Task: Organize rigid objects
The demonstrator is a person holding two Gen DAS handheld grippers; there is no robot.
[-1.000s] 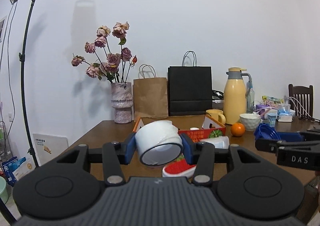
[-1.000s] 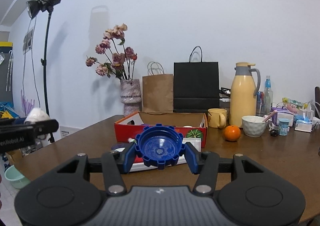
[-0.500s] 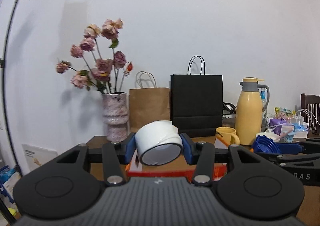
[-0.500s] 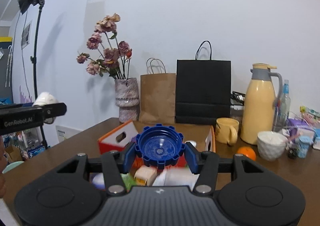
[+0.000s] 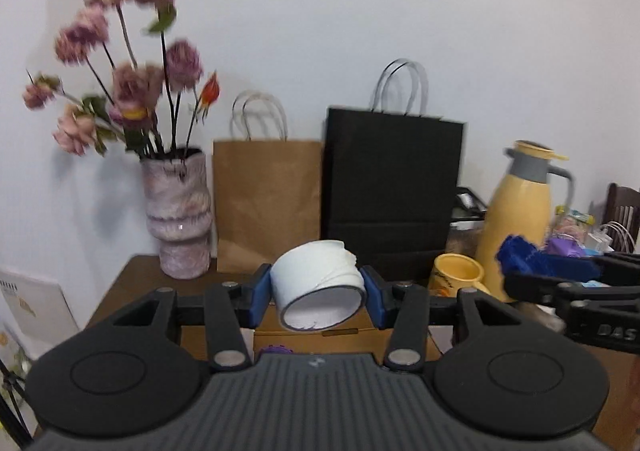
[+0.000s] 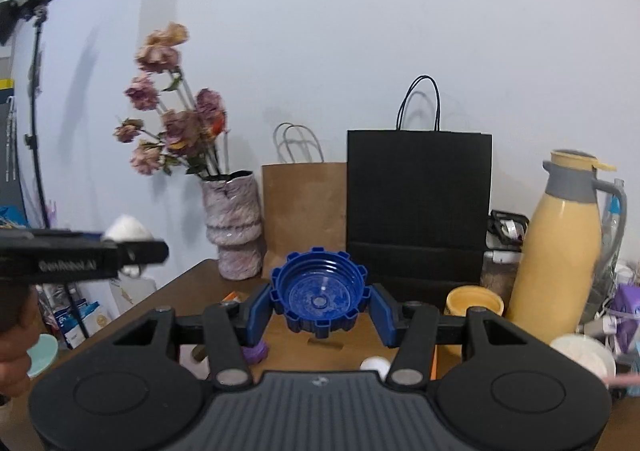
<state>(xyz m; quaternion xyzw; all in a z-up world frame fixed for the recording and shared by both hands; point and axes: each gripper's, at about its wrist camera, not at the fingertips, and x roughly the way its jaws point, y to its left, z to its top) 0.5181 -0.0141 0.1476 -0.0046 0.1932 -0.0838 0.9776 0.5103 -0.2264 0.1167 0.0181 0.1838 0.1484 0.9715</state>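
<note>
Between the blue pads of my left hand-held gripper (image 5: pixel 318 295) sits a white roll of tape (image 5: pixel 320 285), pinched from both sides and tilted so its open core faces me; it hangs above the brown bench (image 5: pixel 132 291) and over a cardboard box (image 5: pixel 344 337) that lies just beyond my fingers; a small purple piece (image 5: pixel 275 350) peeks out at the near edge of that box; my right hand-held gripper (image 6: pixel 319 305) is pinching a blue notched lid (image 6: pixel 319 297), hollow side toward me, likewise held up off the bench over the same box (image 6: pixel 320 343); from the left camera I can see that lid (image 5: pixel 520 255) off to the right, blurred, with the black arm of the other tool under it; at the far left of the bench stands a mottled pink vase (image 5: pixel 178 215) of faded flowers (image 5: pixel 132 63); to its right, against the white wall, a brown paper bag (image 5: pixel 267 207) and then a taller black paper bag (image 5: pixel 394 187) stand side by side, touching or nearly so; further right is a yellow thermos jug (image 5: pixel 520 211) with a grey collar, and a yellow mug (image 5: pixel 458 277) just in front of it; a white bowl (image 6: pixel 584 355) sits near the right edge in the right camera's view.
</note>
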